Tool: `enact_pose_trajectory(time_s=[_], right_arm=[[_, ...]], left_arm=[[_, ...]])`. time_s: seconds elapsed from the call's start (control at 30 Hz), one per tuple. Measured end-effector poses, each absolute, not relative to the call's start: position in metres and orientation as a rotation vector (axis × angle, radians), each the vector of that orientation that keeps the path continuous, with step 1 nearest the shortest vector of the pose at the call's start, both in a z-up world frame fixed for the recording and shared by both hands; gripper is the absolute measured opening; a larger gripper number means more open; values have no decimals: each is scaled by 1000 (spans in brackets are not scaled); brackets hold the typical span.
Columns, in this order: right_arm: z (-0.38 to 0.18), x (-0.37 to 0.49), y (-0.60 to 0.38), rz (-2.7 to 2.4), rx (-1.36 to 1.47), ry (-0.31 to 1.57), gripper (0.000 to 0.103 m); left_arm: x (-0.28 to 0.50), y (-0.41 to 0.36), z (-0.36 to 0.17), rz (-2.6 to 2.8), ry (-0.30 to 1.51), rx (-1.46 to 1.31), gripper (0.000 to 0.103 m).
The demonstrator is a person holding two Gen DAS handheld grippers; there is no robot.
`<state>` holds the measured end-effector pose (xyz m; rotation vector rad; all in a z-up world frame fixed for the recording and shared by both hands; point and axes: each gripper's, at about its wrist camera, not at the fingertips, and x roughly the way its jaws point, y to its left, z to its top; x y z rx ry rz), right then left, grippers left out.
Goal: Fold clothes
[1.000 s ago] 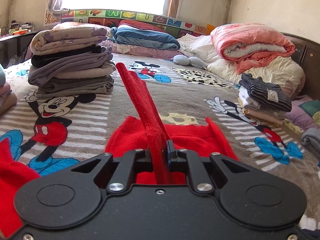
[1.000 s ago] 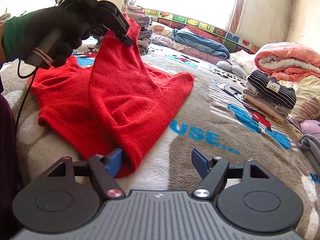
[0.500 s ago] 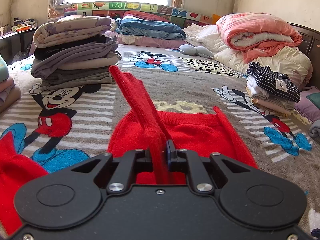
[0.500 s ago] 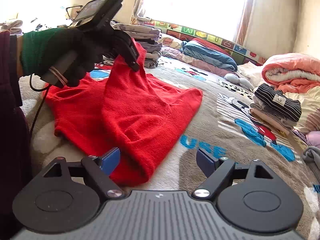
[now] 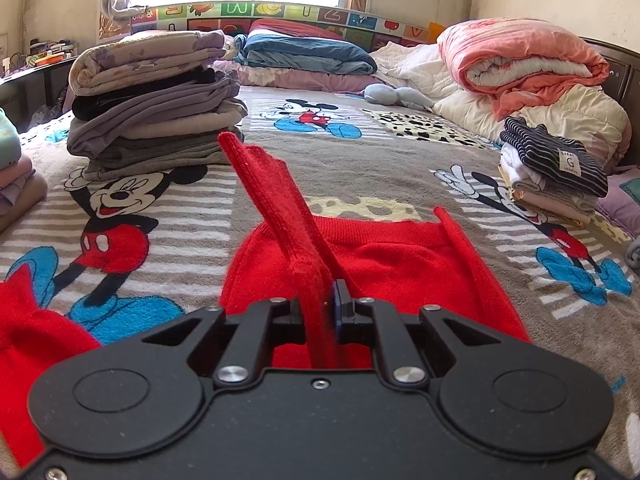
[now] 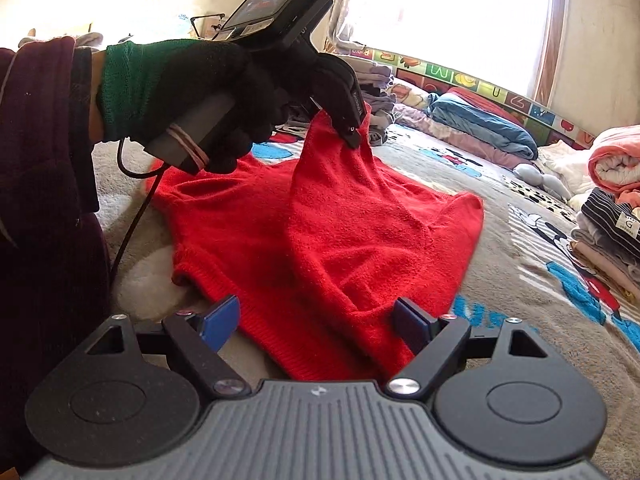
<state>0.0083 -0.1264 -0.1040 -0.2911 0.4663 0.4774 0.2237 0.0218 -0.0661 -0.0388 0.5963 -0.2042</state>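
Sweater [image 6: 320,240], red knit, lies spread on the blanket [image 6: 520,280] across the centre of the right wrist view, its hem toward the lower middle of the frame. One fold of it is lifted into a peak at upper centre, where the left gripper [image 6: 354,140] pinches it; the fabric drapes down from that point to the blanket. The gripper is held by a hand [image 6: 200,92] in a black glove with a green cuff, upper left of the frame, with a cable hanging below it.

In the left wrist view the same gripper [image 5: 328,308] appears at lower centre, its blue-padded fingers pressed together on a thick band of sweater [image 5: 380,256] that rises between them toward the middle of the frame. The rest of the garment lies flat just beyond the gripper, and another red part shows at lower left.

The right gripper [image 6: 316,324] sits at the bottom of its own view with its fingers spread wide, one on each side of the hem. They hold nothing; whether they touch the fabric cannot be told.

A stack [image 5: 152,100] of folded clothes stands at upper left of the left wrist view. A smaller pile [image 5: 552,172], topped by a striped item, lies at right. A rolled pink quilt [image 5: 520,52] rests at upper right.
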Motion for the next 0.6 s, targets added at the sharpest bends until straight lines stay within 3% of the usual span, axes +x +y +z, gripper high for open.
enact_pose_trajectory(time_s=[0.1, 0.23, 0.3, 0.37, 0.4, 0.6], right_arm=[[-110, 17, -128, 517, -251, 558, 89], [-103, 11, -129, 501, -262, 488, 87], [-101, 14, -131, 497, -248, 454, 89], [-102, 21, -133, 504, -230, 436, 89], [-103, 25, -132, 507, -224, 438, 89], [-111, 40, -136, 560, -146, 508, 98]], left_arm=[[226, 24, -68, -177, 621, -38, 9], [229, 25, -73, -163, 663, -16, 10], [232, 26, -75, -135, 693, -10, 17], [232, 28, -77, -63, 706, -1, 45], [233, 30, -78, -18, 710, 13, 49], [231, 30, -71, 168, 650, 88, 50]])
